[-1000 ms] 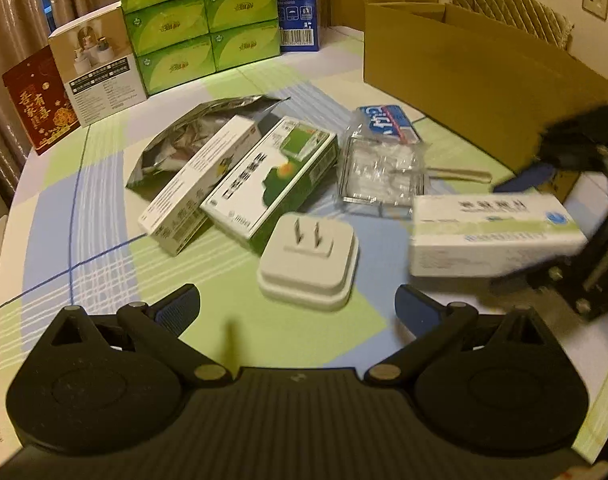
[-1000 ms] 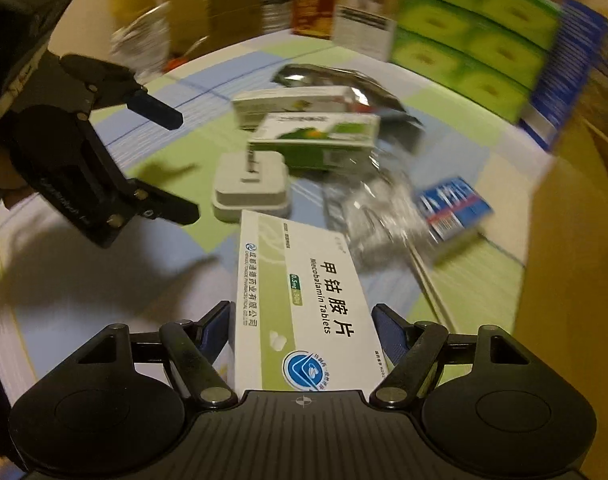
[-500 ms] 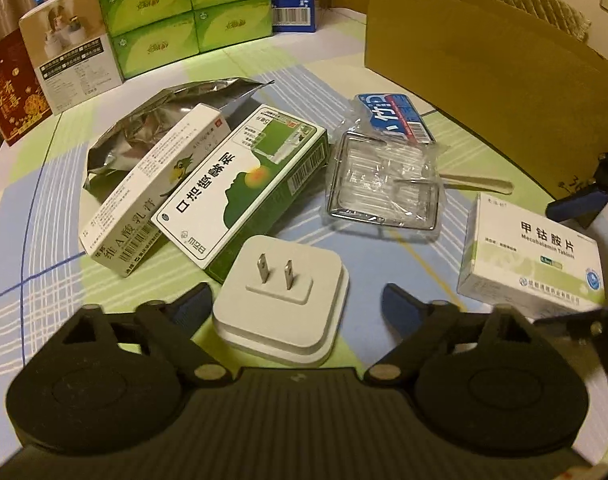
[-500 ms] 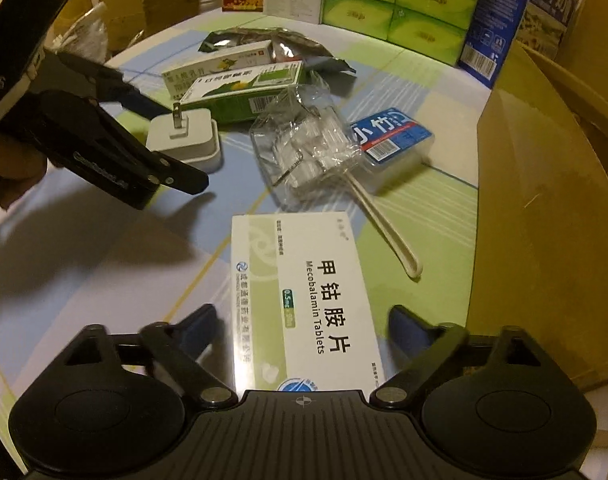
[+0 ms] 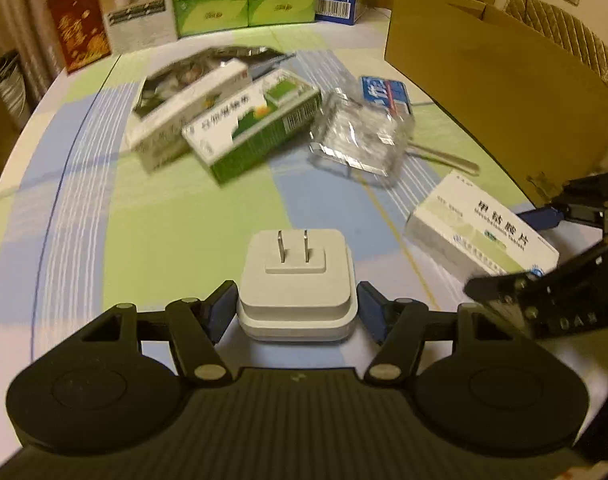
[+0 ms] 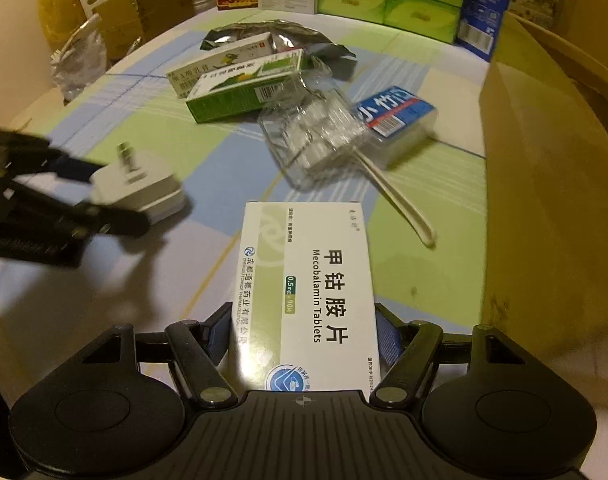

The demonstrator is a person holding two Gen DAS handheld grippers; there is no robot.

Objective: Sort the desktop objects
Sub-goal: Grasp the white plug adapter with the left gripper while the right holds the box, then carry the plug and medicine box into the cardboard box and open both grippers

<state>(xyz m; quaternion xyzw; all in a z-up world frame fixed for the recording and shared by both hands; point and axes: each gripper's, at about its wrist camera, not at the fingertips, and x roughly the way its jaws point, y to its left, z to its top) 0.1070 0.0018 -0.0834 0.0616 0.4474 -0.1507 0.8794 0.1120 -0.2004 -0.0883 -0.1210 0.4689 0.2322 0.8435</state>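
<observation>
Left gripper (image 5: 297,310): pads flank the white plug adapter (image 5: 295,280), closed on its sides or nearly so — contact unclear through blur. Right gripper (image 6: 301,334): clamped on the Mecobalamin tablet box (image 6: 308,292). Cardboard box (image 6: 552,184) stands just right of it.

Still unsorted on the table (image 5: 151,248) — green medicine box (image 5: 255,132), white carton (image 5: 183,116), foil pouch (image 6: 287,36), clear packet (image 6: 316,128), blue-labelled case (image 6: 400,116). Sorting looks barely begun.
</observation>
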